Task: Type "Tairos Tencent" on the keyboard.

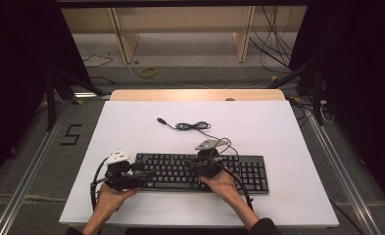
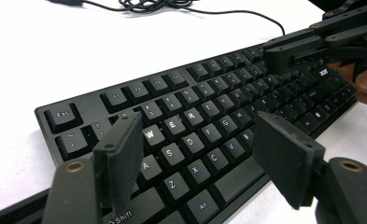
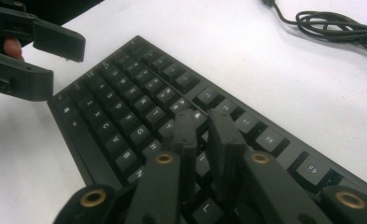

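Note:
A black keyboard (image 1: 244, 172) lies across the near half of the white table. Its cable (image 1: 192, 126) runs back to a loose coil and a USB plug (image 1: 160, 120). My left gripper (image 1: 147, 173) is at the keyboard's left end. In the left gripper view it (image 2: 197, 135) stands open above the letter keys (image 2: 172, 125), holding nothing. My right gripper (image 1: 189, 164) hovers over the keyboard's middle. In the right gripper view it (image 3: 203, 123) is shut with nothing held, its tips just over the keys (image 3: 139, 100). The left gripper (image 3: 62, 65) shows there, open, at the upper left.
The white table top (image 1: 131, 122) has bare room behind and to both sides of the keyboard. A wooden strip (image 1: 195, 94) runs along its far edge. Black stands (image 1: 50, 98) flank the table, and cables (image 1: 273, 49) lie on the floor beyond.

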`<state>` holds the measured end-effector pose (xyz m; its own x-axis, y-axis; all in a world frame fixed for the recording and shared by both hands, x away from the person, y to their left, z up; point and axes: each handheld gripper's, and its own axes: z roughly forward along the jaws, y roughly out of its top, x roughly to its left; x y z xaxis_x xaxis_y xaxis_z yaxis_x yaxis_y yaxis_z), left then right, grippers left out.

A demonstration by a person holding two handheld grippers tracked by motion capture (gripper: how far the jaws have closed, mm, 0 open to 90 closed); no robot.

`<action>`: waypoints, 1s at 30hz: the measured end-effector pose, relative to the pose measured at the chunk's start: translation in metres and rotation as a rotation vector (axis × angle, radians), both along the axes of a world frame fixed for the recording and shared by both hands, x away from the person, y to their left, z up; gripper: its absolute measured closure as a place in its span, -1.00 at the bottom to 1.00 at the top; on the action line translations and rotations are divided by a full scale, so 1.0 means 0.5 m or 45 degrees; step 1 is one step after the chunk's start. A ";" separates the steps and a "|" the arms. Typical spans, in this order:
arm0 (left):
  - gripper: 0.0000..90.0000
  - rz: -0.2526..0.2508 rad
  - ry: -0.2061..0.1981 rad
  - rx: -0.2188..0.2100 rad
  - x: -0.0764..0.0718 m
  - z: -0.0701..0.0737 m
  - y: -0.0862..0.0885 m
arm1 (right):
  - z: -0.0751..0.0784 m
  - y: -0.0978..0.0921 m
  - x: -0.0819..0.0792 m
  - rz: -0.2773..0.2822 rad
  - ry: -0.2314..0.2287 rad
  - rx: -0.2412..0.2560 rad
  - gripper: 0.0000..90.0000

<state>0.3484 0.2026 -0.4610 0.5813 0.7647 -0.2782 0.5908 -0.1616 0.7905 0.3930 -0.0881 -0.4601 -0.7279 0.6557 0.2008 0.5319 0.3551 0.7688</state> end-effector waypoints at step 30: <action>-0.27 -0.009 -0.004 0.000 -0.002 0.000 -0.001 | -0.032 0.019 0.009 0.006 0.044 -0.108 1.00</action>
<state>0.3475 0.2022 -0.4611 0.5874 0.7606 -0.2765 0.5875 -0.1658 0.7921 0.3976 -0.0785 -0.4762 -0.7244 0.6682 0.1697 0.5561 0.4208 0.7167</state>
